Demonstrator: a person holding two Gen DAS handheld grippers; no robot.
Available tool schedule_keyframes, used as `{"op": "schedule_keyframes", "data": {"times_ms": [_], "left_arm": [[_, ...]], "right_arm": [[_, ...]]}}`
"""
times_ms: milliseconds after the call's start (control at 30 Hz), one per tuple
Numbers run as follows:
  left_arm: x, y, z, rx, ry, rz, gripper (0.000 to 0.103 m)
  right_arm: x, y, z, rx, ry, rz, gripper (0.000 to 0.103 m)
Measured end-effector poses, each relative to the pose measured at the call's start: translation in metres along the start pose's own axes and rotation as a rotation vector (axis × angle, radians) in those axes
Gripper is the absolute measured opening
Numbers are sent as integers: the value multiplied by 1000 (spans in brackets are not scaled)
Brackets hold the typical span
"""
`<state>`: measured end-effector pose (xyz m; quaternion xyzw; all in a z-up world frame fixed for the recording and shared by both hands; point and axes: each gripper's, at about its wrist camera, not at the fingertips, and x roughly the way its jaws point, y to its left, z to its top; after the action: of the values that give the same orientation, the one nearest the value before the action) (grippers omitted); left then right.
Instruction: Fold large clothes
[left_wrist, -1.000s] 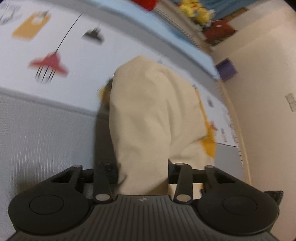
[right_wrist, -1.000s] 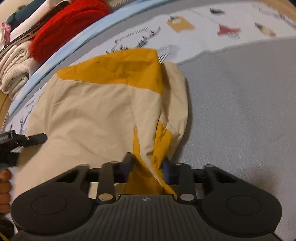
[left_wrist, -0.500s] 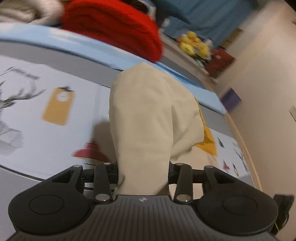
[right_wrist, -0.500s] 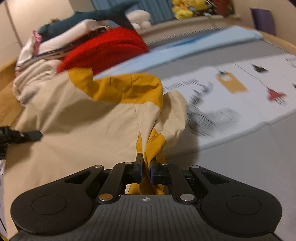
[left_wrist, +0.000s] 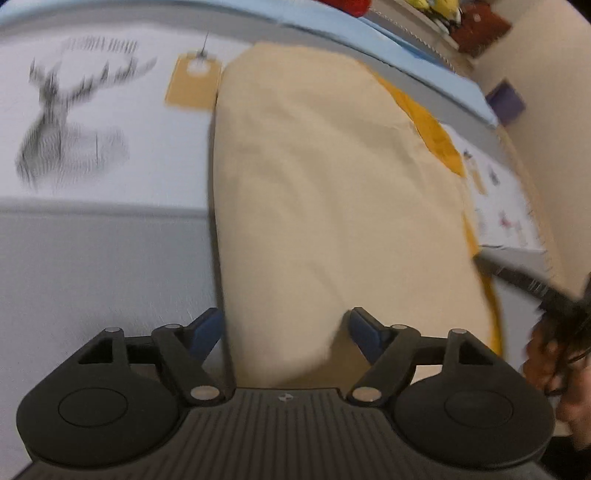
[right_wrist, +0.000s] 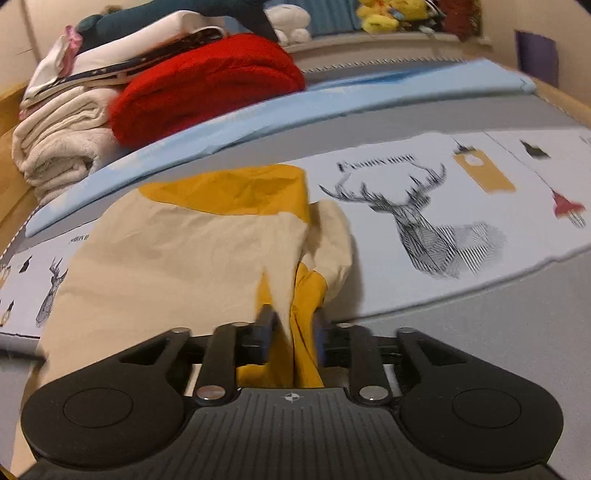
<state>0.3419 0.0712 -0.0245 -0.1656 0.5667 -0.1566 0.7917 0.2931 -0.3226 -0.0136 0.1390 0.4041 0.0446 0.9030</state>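
A large cream and mustard-yellow garment (left_wrist: 332, 192) lies on the bed, folded lengthwise. In the left wrist view my left gripper (left_wrist: 286, 328) is open, its blue-padded fingers apart on both sides of the garment's near edge. In the right wrist view the garment (right_wrist: 192, 251) shows a yellow panel at its far end. My right gripper (right_wrist: 291, 325) has its jaws partly apart around a bunched yellow and cream fold, the pads not pressing it. The other gripper and the hand holding it show at the right edge of the left wrist view (left_wrist: 554, 310).
The bed has a grey cover (right_wrist: 498, 332) and a white printed sheet with a deer drawing (right_wrist: 417, 221). A light blue sheet (right_wrist: 295, 110) runs behind it. A red blanket (right_wrist: 207, 81) and folded cream towels (right_wrist: 55, 140) are stacked at the back left.
Both grippers have come down toward the bed with the garment. The left gripper's fingers have spread wide. The right gripper, shut on the fold half a second ago, has opened partway.
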Motion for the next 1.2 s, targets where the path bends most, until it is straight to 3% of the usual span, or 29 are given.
{"op": "schedule_keyframes", "data": {"times_ms": [33,133,267,433,567,633,700,800,900,933,967,1000,1033,1067,1133,1200], "left_arm": [[1,3,-6,-25,6,-42,81],[7,11,-17,-74,-46,-81,80],[5,12,-20,-142,-90,-123,78],[-10,7,-21,-1,-39,-29,79],[-16,7,-41,115,2,57,81],[-24,3,-52,161,-2,95,82],[-41,-10,-62,239,-50,185,83],[-75,-37,-83,299,-190,319,86],[-117,-57,-107,286,-335,329,89],[-131,-63,-117,281,-383,332,93],[-144,-69,-129,278,-432,339,103],[-156,-81,-143,279,-498,358,103],[-166,-89,-157,285,-542,374,103],[-173,-99,-172,292,-575,385,103],[-185,-116,-202,285,-627,398,103],[-187,-136,-228,269,-659,398,103]], "right_arm": [[2,-7,-2,18,46,21,48],[2,-21,-17,40,166,81,50],[-9,-25,-27,4,198,102,51],[-21,-23,-30,-5,223,103,51],[-19,-16,-41,-104,279,43,52],[-21,-16,-47,-131,301,8,52],[-30,-12,-52,-205,292,-57,52],[-64,7,-58,-395,128,-162,52],[-123,29,-66,-537,-178,-228,53],[-146,34,-70,-541,-285,-230,58],[-166,37,-73,-527,-371,-224,69],[-189,40,-78,-498,-460,-213,78],[-211,43,-83,-466,-537,-203,95],[-232,45,-91,-433,-609,-194,102],[-266,49,-111,-380,-690,-175,102],[-289,53,-130,-346,-714,-169,102]]}}
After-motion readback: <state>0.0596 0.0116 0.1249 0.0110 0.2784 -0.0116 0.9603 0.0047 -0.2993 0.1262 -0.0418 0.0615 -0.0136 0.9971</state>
